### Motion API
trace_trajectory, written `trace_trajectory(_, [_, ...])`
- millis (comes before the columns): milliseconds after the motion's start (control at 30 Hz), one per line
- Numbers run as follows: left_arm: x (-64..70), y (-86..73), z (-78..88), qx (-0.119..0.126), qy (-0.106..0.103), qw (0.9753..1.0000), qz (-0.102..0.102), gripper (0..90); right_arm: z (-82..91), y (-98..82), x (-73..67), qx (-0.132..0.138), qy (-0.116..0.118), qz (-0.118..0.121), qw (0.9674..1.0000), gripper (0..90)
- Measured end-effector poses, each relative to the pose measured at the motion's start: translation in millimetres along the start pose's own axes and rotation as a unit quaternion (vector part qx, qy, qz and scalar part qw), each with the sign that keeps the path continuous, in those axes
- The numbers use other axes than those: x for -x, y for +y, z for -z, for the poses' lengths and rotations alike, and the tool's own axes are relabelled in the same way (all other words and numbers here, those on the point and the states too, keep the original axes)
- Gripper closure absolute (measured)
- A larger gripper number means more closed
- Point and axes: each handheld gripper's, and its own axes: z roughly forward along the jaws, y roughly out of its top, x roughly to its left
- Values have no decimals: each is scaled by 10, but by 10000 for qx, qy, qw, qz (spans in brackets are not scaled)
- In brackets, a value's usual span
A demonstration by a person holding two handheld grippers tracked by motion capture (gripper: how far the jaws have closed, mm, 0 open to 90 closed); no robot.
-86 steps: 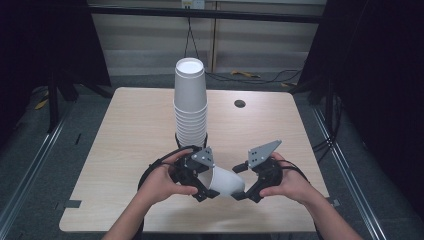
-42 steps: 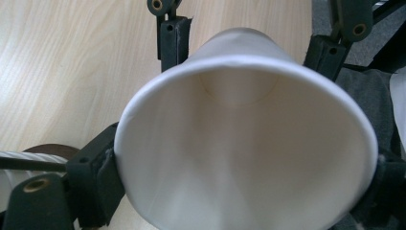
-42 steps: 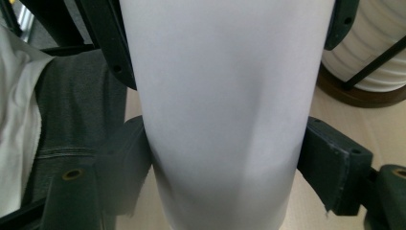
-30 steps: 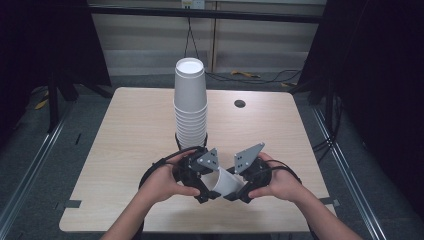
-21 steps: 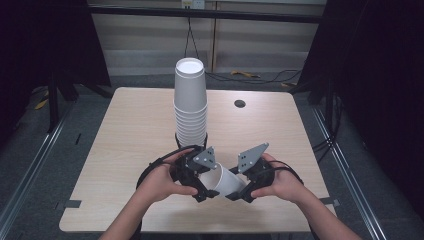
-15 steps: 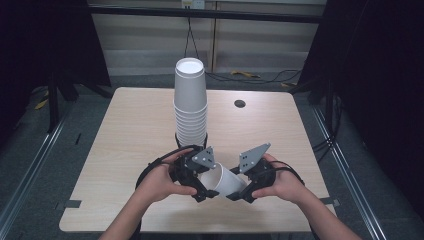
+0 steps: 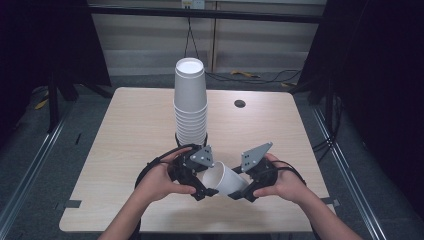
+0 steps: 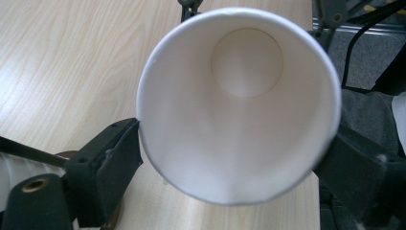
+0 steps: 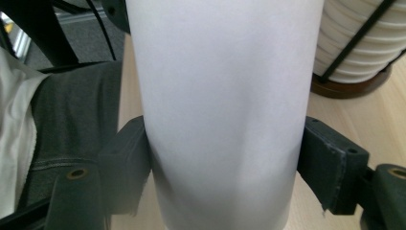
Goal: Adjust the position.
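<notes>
Tilted upward since earlier, paper cup (image 7: 226, 179) sits clamped between both grippers' fingers (image 9: 125, 160).

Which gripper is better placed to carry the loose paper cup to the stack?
Probably the right gripper: its jaws clamp the paper cup around the body, while the left gripper only flanks the rim.

Left gripper (image 7: 206, 181): lower centre of frame, jaws closed against an object.
Right gripper (image 7: 239, 186): just beside it, jaws likewise clamped.

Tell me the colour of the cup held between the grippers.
Plain white cup; left gripper view shows it best.
</notes>
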Motion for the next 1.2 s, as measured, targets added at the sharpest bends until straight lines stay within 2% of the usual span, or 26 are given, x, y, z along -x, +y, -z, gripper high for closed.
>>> trace_trajectory(67, [-15, -6, 21, 52, -31, 10000, 35, 129, 14, -21, 13, 55, 23, -75, 10000, 253])
trace_trajectory(300, [-43, -48, 46, 93, -7, 9999, 117, 128, 49, -65, 40, 104, -2, -79, 9999, 253])
trace_trajectory(333, [-52, -59, 51, 64, -7, 9999, 139, 128, 59, -69, 40, 100, -64, -82, 9999, 252])
trace_trajectory(467, [-80, -94, 93, 225, 49, 9992, 326, 127, 105, -107, 71, 244, -48, -108, 9996, 250])
trace_trajectory(533, [-91, -100, 111, 340, -15, 9986, 405, 130, 123, -133, 86, 289, -127, -149, 9994, 249])
trace_trajectory(600, [-91, -100, 118, 352, 7, 9986, 397, 130, 132, -154, 97, 320, -222, -179, 9991, 247])
trace_trajectory(700, [-85, -99, 109, 446, -46, 9978, 495, 130, 134, -164, 109, 347, -225, -182, 9990, 246])
trace_trajectory(800, [-82, -106, 99, 405, -96, 9981, 457, 132, 142, -184, 138, 398, -231, -239, 9987, 245])
trace_trajectory(833, [-75, -113, 87, 432, -86, 9977, 515, 131, 145, -189, 142, 422, -222, -277, 9985, 244])
trace_trajectory(933, [-100, -127, 70, 457, 9, 9973, 573, 130, 146, -179, 125, 528, -180, -243, 9981, 243])
trace_trajectory(1000, [-112, -126, 50, 502, -11, 9963, 691, 131, 140, -162, 110, 543, -142, -185, 9983, 242])
trace_trajectory(1200, [-96, -103, 5, 537, -131, 9967, 601, 121, 110, -87, 77, 599, -82, -36, 9982, 241])
